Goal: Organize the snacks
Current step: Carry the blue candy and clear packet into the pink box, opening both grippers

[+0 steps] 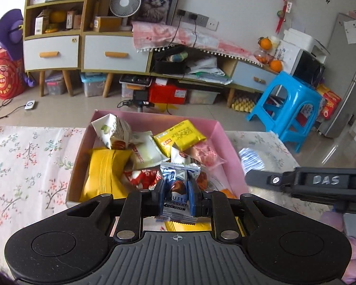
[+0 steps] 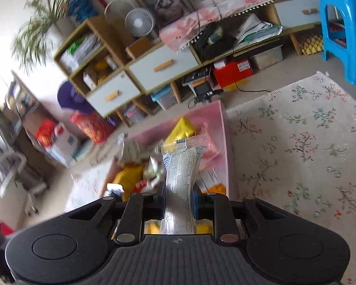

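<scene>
A pink box (image 1: pixel 222 134) on the flowered tablecloth holds several snack packets: a large yellow pack (image 1: pixel 104 173), a yellow bar (image 1: pixel 179 136), a red one (image 1: pixel 142 177). My left gripper (image 1: pixel 176 191) is shut on a blue truffle chocolate packet (image 1: pixel 178 194) above the box's near edge. My right gripper (image 2: pixel 179 197) is shut on a silver-white packet (image 2: pixel 181 178) and hangs above the pink box (image 2: pixel 224 128), tilted. The right gripper also shows in the left wrist view (image 1: pixel 261 177), beside the box's right wall, with its blurred blue-striped packet (image 1: pixel 250 160).
The flowered tablecloth (image 1: pixel 30 156) spreads left and right of the box (image 2: pixel 296 147). Beyond the table's far edge are a blue stool (image 1: pixel 289 109), low cabinets (image 1: pixel 114 52) and floor clutter. Pink soft objects (image 1: pixel 351 244) lie at the near right.
</scene>
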Demonstrator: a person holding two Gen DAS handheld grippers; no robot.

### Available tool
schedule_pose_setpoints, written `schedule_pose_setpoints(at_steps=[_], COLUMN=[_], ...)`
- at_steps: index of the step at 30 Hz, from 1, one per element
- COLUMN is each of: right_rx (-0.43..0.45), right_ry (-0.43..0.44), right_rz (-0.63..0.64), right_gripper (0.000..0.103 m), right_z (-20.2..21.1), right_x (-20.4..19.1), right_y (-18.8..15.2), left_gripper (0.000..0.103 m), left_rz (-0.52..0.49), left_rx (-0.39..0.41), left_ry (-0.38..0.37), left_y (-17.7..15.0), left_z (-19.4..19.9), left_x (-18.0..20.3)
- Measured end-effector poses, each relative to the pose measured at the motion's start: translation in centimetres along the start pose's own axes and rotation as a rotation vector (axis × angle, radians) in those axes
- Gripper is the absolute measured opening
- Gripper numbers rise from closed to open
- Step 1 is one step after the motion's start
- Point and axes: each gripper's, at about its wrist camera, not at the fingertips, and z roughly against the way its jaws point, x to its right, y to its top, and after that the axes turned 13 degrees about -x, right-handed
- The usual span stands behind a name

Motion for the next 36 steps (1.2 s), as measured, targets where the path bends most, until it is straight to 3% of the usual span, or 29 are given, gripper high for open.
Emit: schedule_pose_setpoints(at_steps=[9,16,25,28,30,34,36], right_rx=[0.028,0.026,0.053,0.064,0.068,0.071,0.08], right_ry=[-0.024,-0.047,-0.061,-0.082,-0.092,-0.073,-0.091], right_rz=[-0.009,0.019,0.046,0.053,0.049,0.046,0.042], right_gripper=[0.009,0.01,0.011,0.018,0.037,0.044,0.055], right_z=[-1.9,-3.9,-5.1,-5.0,-4.8,-4.3,-3.9], right_x=[1.3,1.5,1.3,1.1,1.1,1.1,1.1], right_y=[0.9,2.2,3.0,2.9,2.9,3.1,3.1], left_gripper=[0.017,0.017,0.017,0.022,0.022,0.045,0.052], left_rz=[0.069,0.015,-0.048,-0.061,-0.072,-0.031,-0.026], left_rx=[-0.019,-0.046,-0.031,-0.018,-0.005,-0.007,-0.006], left_ry=[0.02,0.07,0.064,0.067,0.068,0.066,0.064], left_y=[1.8,2.9,3.6,3.6,3.5,3.2,2.8], left_z=[-3.1,-4.7,-5.9,-6.2,-6.4,-6.6,-6.3], left_x=[-1.6,-2.1,-1.8,-1.6,-1.6,-2.0,-2.0])
